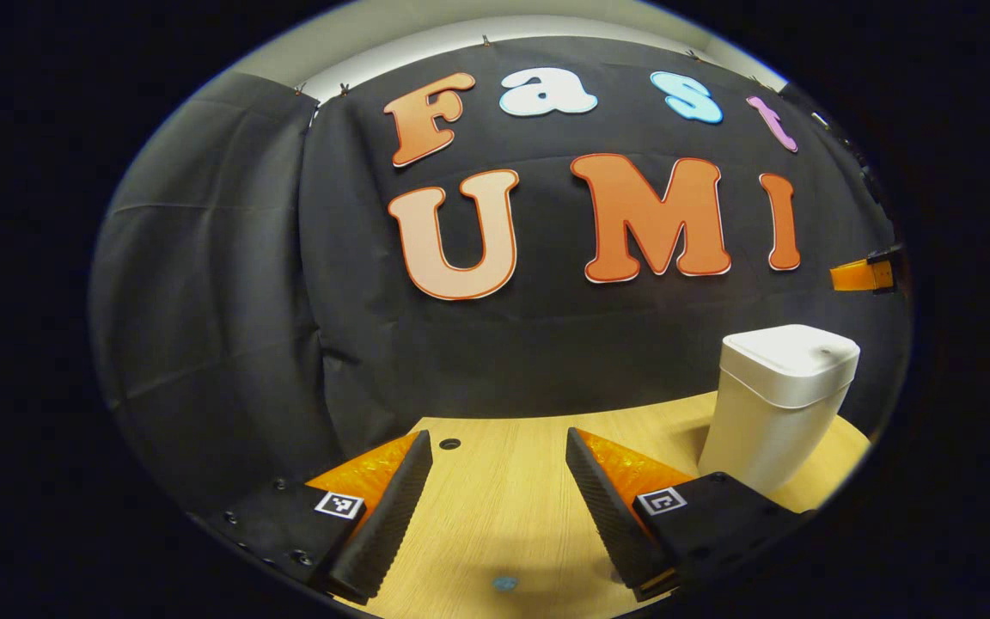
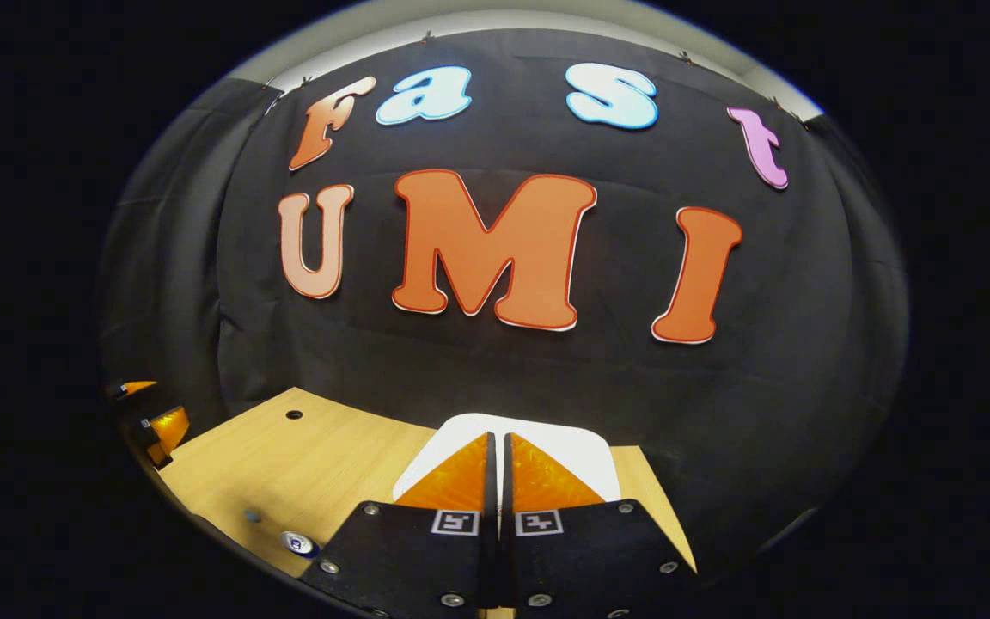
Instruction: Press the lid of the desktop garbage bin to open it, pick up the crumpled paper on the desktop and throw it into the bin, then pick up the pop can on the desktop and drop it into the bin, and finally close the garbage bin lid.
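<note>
In the left gripper view, my left hand-held gripper [image 1: 499,507] hangs with its fingers spread wide over the worktop [image 1: 504,481]. The garbage bin [image 1: 774,404] stands upright to its right, long axis vertical, lid [image 1: 791,348] down.

In the right gripper view, my right hand-held gripper [image 2: 498,468] has its fingers together, poised above the lid [image 2: 581,451]. The bin looks like light, smooth plastic, so I'd press squarely downward. A pop can [image 2: 298,542] shows lower left.

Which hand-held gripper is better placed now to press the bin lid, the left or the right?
Probably the right hand-held gripper: its fingers are together, directly over the white bin lid. The left hand-held gripper is open, over bare table, with the garbage bin off to its side.
</note>
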### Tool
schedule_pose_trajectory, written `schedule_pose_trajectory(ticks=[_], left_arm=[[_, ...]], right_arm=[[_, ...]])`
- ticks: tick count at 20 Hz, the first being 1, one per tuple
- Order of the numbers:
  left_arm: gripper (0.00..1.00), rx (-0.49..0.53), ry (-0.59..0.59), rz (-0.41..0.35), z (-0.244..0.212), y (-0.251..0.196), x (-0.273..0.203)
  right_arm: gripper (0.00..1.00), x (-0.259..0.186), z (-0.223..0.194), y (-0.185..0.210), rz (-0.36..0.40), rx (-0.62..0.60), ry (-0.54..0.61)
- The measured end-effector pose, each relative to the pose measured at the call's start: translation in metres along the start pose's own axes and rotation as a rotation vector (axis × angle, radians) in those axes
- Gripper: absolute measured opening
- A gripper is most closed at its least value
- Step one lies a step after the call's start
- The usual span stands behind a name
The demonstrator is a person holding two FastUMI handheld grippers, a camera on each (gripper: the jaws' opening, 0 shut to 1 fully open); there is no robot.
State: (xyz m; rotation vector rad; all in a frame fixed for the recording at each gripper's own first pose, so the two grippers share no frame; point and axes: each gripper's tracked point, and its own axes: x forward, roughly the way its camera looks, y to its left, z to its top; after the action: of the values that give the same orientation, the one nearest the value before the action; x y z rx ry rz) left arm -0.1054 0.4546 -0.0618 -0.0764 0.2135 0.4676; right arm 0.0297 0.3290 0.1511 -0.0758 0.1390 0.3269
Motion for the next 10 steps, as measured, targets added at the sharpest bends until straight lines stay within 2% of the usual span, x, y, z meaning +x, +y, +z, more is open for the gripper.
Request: schedule_pose_trajectory(ticks=[10], left_arm=[[0.99,0.009,0.024,0.076,-0.010,0.019,-0.011]], right_arm=[[0.01,0.021,-0.065,0.004,0.059,0.045,0.222]])
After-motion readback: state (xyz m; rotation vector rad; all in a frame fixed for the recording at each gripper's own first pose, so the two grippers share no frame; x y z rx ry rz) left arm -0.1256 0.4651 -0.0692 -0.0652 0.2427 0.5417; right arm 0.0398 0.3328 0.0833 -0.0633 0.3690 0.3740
